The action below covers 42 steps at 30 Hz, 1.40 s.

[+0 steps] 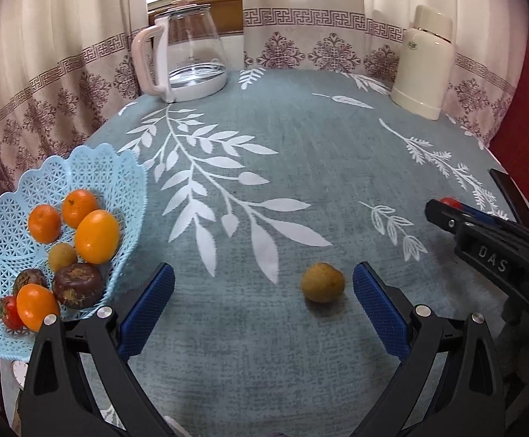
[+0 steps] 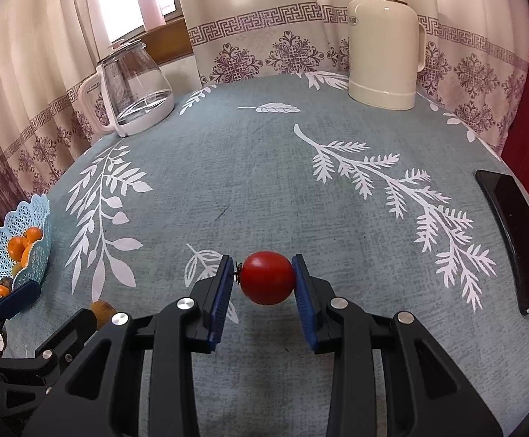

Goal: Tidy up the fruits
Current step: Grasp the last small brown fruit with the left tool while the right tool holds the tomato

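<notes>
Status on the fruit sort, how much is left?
Mostly done: the blue basket already holds oranges, dark fruits and more. In hand: the right claw is shut on a red tomato. Left: a yellowish-brown fruit on the tablecloth, between the open left claw's fingers, not yet gripped.

We see a glass kettle (image 2: 133, 91) with a white handle at ten o'clock on the desk (image 2: 264, 189), which wears a grey-blue cloth with white leaves. A cream flask (image 2: 382, 43) stands at one o'clock. A black phone (image 2: 512, 240) lies at three o'clock. Behind, patterned curtains (image 2: 264, 18) hang, and a pink bottle (image 2: 150, 5) sits on the windowsill.
</notes>
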Motion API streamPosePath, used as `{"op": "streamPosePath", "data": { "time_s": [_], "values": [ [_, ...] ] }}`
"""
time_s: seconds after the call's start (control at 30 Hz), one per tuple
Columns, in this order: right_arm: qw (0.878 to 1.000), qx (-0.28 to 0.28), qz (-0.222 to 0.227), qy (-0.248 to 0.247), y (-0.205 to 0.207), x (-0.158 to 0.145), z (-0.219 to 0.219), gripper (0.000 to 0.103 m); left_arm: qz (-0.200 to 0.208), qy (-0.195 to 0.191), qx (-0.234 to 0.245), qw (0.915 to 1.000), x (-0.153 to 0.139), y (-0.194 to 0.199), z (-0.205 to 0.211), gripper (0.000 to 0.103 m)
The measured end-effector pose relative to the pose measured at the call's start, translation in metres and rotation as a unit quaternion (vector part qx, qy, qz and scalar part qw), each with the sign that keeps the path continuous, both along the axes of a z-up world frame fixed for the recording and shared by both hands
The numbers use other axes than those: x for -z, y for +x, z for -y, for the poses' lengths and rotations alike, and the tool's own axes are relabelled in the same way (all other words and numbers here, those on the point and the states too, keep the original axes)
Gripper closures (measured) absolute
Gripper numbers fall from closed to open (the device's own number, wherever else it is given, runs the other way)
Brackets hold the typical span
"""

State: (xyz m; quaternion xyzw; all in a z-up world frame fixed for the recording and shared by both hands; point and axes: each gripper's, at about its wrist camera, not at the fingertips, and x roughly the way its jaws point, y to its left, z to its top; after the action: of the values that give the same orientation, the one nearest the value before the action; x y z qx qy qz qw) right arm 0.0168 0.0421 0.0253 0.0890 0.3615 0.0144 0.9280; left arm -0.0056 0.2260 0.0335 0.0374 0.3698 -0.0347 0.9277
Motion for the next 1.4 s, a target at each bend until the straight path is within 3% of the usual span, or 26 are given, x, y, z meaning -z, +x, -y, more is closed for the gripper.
{"op": "streamPosePath", "data": {
  "time_s": [0.2,0.47,0.8,1.0,1.4],
  "values": [
    [1.0,0.0,0.001,0.003,0.0,0.0,0.001,0.069,-0.008,-0.001,0.016,0.9998,0.003,0.003,0.007,0.011],
    [1.0,-0.001,-0.002,0.007,0.001,0.002,0.001,0.069,-0.029,-0.018,0.034,0.9988,0.01,0.009,0.011,0.028],
    [1.0,-0.002,-0.004,0.01,0.001,0.003,0.001,0.07,-0.054,-0.041,0.05,0.9965,0.017,0.013,0.015,0.061],
    [1.0,-0.002,-0.004,0.011,0.001,0.004,0.001,0.07,-0.051,-0.052,0.048,0.9962,0.015,0.01,0.015,0.072],
    [1.0,-0.001,0.003,0.014,0.0,0.003,0.003,0.07,-0.036,-0.053,0.02,0.9977,0.009,0.003,0.003,0.074]
  ]
}}
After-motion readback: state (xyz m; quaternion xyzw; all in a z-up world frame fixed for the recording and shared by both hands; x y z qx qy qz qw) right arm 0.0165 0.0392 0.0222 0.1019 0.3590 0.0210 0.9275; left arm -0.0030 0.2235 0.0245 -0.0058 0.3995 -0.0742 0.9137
